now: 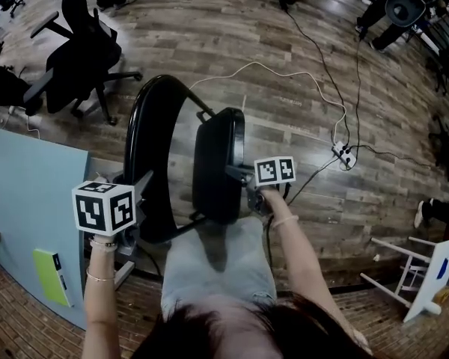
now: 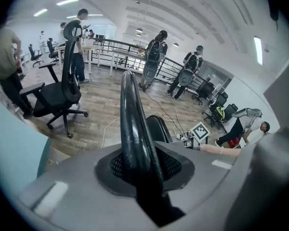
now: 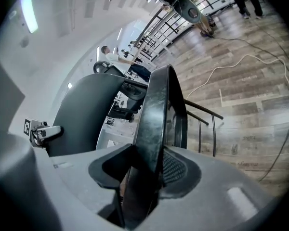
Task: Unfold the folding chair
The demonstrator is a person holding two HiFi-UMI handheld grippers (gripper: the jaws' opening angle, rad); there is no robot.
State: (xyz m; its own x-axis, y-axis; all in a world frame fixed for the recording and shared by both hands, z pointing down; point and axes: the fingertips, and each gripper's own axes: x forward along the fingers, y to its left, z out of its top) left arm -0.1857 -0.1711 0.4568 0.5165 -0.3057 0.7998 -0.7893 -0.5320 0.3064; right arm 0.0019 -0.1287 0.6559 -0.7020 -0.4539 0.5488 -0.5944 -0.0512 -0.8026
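Currently the folding chair is part-way open and sits directly ahead of both pairs of fingers.

Nearest, the left gripper is clamped on the frame tube. The tube runs up between the two meshed pads, and both pads press on it. The tube is round, black and glossy, and beyond the fingertips it curves into a tall hoop.

The right gripper has the seat edge-on between its jaws. One pad lies against the seat, but a thin gap appears to show at the other, so the jaws read as slackened rather than biting. The seat is a flat black panel with rounded corners and a scuffed, dull rim. Thin dark rods of the chair stand just past it.

Status, as a judgement: hoop and seat are already parted, with open floor showing between them. The seat stands near upright, however, so lowering it level and locking the frame remain to be done.

Farther beyond the fingertips lies wood-grain plank flooring, crossed by a white cable. Well apart, on the left gripper's side, stands a black office chair.
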